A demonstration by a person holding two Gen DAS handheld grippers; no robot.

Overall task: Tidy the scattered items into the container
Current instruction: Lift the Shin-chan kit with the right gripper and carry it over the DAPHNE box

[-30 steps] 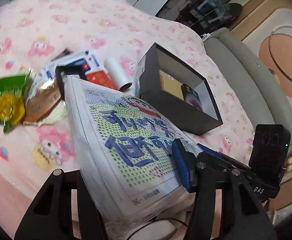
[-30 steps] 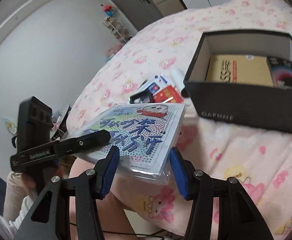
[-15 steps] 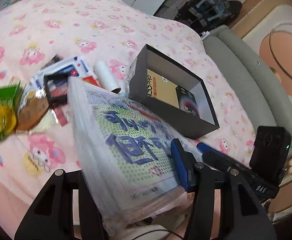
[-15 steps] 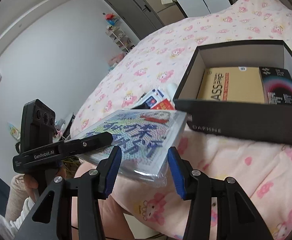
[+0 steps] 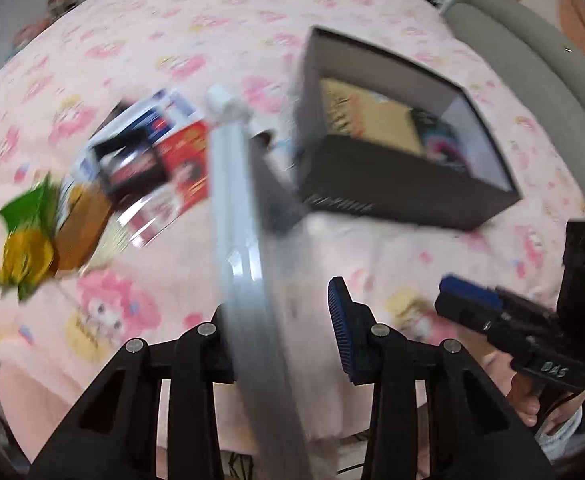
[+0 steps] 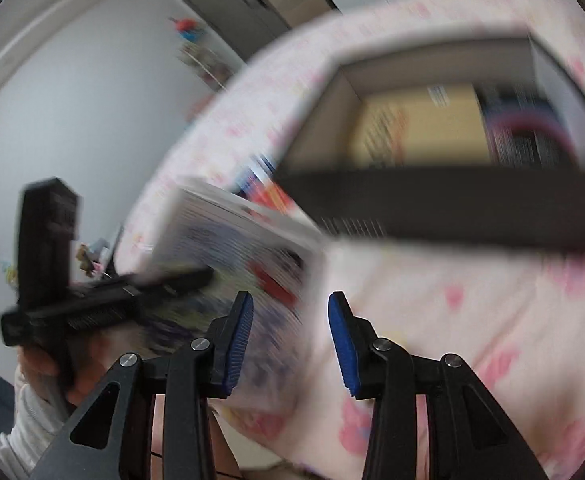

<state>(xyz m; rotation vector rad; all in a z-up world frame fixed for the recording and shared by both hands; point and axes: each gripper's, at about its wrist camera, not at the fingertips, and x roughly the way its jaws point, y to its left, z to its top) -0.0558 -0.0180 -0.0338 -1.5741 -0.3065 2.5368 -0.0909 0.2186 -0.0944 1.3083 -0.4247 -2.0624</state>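
Observation:
A flat plastic-wrapped pack with blue lettering (image 6: 248, 240) stands edge-on between the fingers of my left gripper (image 5: 280, 328). The jaws look wider than the pack's edge (image 5: 244, 264), and the frame is blurred, so I cannot tell whether they grip it. The black open box (image 5: 404, 196) sits on the pink bed, holding a tan box (image 5: 372, 120) and a dark box (image 5: 444, 144). My right gripper (image 6: 290, 340) is open and empty, in front of the black box (image 6: 452, 208). It also shows at the right of the left wrist view (image 5: 468, 300).
Scattered packets lie left of the box: a red and black packet (image 5: 160, 160), a white tube (image 5: 228, 108), a brown packet (image 5: 80, 228) and a green and yellow wrapper (image 5: 28, 240). A grey sofa edge (image 5: 532, 68) runs behind the bed.
The pack has turned from lying flat, face up, to standing on edge. Both views now sit closer to the black box and are motion-blurred.

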